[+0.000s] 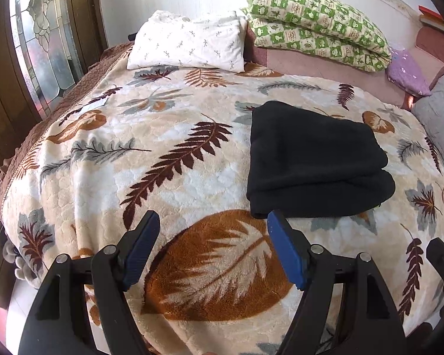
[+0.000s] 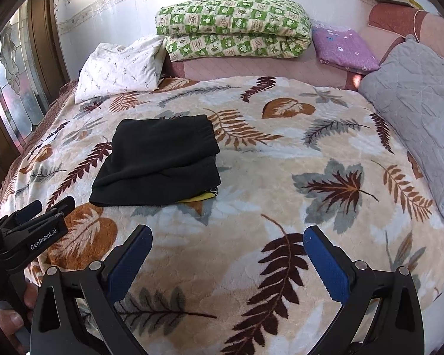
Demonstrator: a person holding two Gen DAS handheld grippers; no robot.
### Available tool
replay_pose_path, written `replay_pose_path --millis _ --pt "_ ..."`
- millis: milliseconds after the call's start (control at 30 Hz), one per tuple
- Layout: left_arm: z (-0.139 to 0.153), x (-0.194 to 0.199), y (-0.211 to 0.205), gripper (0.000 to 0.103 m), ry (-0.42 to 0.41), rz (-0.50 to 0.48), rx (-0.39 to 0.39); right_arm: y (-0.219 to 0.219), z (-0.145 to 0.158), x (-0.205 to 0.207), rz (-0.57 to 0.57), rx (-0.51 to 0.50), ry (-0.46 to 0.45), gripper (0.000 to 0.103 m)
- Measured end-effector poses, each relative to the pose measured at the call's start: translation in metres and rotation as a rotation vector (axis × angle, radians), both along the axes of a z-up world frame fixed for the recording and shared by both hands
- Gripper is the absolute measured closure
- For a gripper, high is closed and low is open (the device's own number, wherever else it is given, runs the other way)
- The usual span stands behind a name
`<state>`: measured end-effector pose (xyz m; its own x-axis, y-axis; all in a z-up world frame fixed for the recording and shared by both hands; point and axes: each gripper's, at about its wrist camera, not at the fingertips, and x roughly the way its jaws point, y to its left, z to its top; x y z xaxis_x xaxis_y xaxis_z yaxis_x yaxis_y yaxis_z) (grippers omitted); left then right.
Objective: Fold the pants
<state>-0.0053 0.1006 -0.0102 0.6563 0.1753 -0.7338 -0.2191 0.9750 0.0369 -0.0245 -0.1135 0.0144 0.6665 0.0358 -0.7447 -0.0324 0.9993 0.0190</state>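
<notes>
Pants [image 1: 316,162], black, folded into a thick stack on the leaf blanket [image 1: 192,153], ahead-right of left gripper [image 1: 213,222], ahead-left of right gripper [image 2: 228,236]. Both released, empty, clear of cloth. Left seemingly nearer. Long axis hard to judge.

pants [image 2: 159,159]: black | blanket [image 2: 251,177]: cream, brown leaves (some grey) | quilt [image 2: 233,26]: green-white checks | tool pads [image 2: 325,263]: blue

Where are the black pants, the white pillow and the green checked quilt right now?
black pants [image 2: 159,159]: right wrist view, middle of the folded stack.
white pillow [image 1: 189,43]: left wrist view, centre of its top face.
green checked quilt [image 2: 233,26]: right wrist view, front of the folded bundle.
</notes>
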Motion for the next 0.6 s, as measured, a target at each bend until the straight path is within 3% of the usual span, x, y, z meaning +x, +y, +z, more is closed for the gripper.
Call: replay_pose_path --millis 167,333,600 --pt "0.0013 0.0029 0.0007 0.020 0.017 0.012 -0.001 0.0010 -0.0005 0.0001 -0.001 -0.001 0.002 0.000" --pt "0.0007 0.0033 0.0071 0.020 0.018 0.050 -0.006 -0.0003 0.0004 0.0001 -0.004 -0.007 -0.006 0.000" --pt "0.0042 0.0019 0.0032 0.020 0.008 0.010 -0.014 -0.0010 -0.0002 -0.0005 -0.009 -0.003 -0.004 0.000"
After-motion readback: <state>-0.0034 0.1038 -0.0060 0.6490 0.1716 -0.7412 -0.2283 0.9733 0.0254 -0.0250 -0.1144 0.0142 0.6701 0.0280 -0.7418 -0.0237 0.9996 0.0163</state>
